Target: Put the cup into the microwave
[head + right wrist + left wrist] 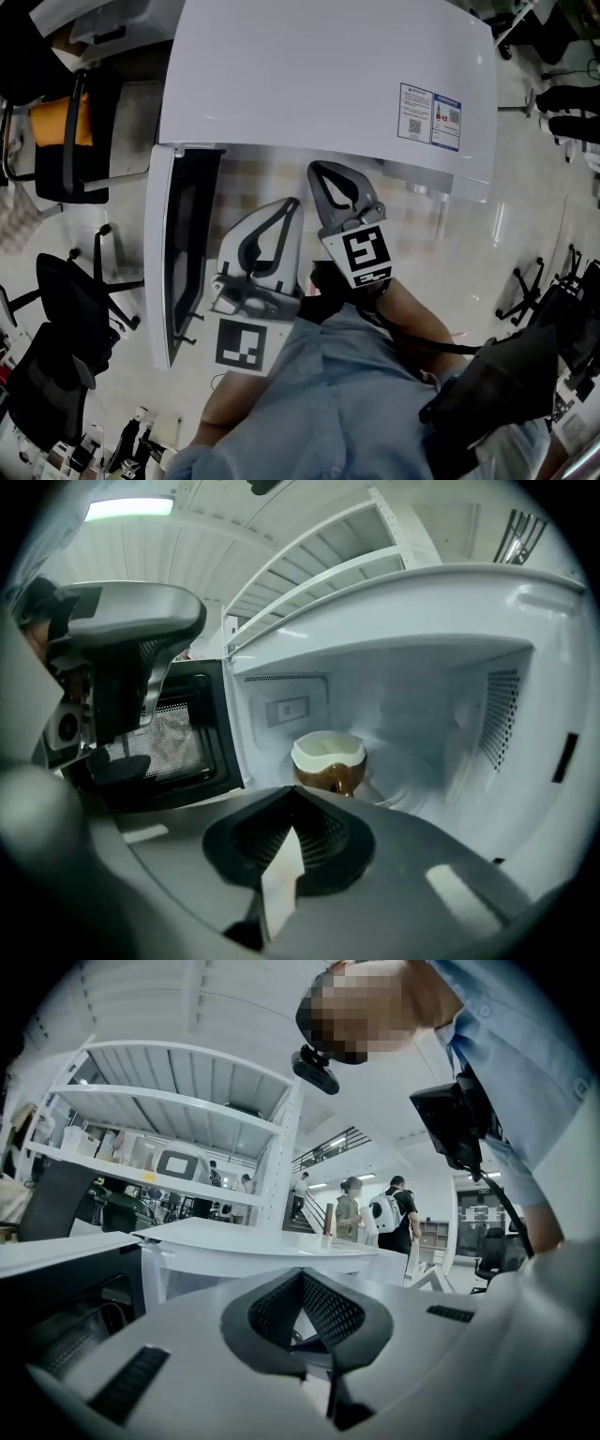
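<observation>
Sitting inside the microwave [441, 705], the cup [328, 759] shows only beyond the right hand-held gripper [292, 791] (pressed together, empty).

You've got one microwave [319, 75] across the head view's top, one door [161, 272] at left, one cup [328, 759], and two grippers mid-frame: left gripper [292, 204], right gripper [319, 169].

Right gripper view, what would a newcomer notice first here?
The brown cup, pale inside, stands alone in the white microwave, whose door is swung open to the left. In front of it, the right hand-held gripper is shut and empty.
</observation>
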Motion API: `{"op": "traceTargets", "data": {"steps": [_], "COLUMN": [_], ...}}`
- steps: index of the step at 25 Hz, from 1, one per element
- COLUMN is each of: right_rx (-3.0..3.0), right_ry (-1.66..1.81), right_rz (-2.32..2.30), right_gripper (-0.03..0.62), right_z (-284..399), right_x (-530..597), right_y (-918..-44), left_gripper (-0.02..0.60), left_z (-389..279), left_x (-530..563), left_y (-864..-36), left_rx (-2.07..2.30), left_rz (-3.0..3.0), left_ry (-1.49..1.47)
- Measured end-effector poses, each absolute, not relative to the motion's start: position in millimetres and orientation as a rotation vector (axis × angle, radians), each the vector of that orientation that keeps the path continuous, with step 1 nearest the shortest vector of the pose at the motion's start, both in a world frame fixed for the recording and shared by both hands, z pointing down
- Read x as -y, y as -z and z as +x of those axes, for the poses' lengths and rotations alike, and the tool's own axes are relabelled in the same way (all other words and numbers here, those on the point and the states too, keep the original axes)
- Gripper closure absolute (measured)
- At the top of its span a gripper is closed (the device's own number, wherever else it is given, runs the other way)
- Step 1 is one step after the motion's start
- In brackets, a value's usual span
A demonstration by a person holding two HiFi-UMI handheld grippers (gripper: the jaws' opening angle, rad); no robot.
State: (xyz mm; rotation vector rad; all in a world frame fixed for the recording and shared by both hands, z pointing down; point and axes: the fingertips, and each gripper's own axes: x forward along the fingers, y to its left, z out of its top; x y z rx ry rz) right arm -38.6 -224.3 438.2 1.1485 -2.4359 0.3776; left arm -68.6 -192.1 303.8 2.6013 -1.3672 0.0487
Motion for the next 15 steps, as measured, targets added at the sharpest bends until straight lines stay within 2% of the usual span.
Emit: {"op": "traceTargets", "data": {"steps": [15], "right_rx": [2.379], "right_ry": [-0.460], "right_rz": [1.223], "right_gripper": [0.592], "right_z": [-66.8], "right_x": [279.9], "right_y": [-455.9], "left_gripper": [0.577], "left_z": [-88.8], "left_x": [223.9], "left_y": [-329.9], "left_rx": [1.302], "left_rz": [2.545], "left_ry": [-0.055]}}
